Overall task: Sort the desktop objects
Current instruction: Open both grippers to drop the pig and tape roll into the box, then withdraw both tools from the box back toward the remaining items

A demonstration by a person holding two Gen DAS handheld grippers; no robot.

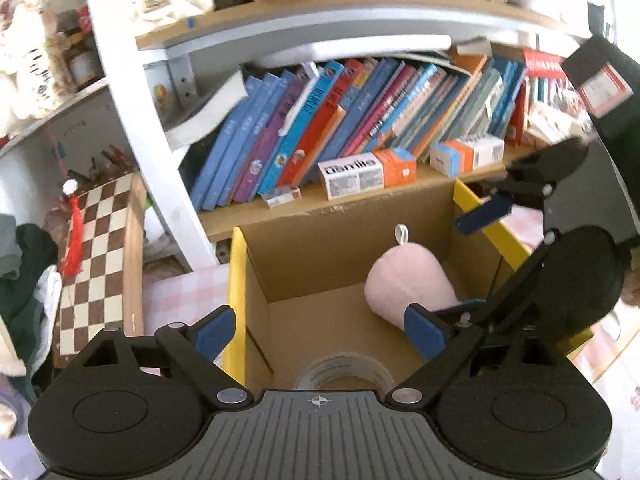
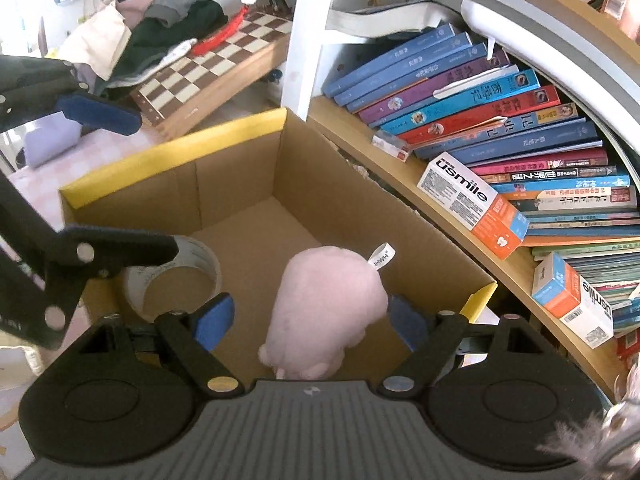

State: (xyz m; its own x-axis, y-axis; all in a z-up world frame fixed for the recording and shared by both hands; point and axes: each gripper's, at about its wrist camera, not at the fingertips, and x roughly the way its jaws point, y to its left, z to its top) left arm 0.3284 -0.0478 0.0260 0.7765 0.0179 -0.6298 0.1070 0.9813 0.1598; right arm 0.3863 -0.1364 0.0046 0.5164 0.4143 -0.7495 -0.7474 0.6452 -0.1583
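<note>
An open cardboard box with yellow flap edges stands on the desk; it also shows in the right wrist view. A pink plush toy lies inside it, and also shows in the right wrist view. A roll of clear tape lies on the box floor, seen too in the right wrist view. My left gripper is open and empty above the tape. My right gripper is open, its pads on either side of the plush, apart from it.
A bookshelf with leaning books and toothbrush cartons stands right behind the box. A chessboard leans at the left. Clothes pile beyond it. The desk has a pink checked cloth.
</note>
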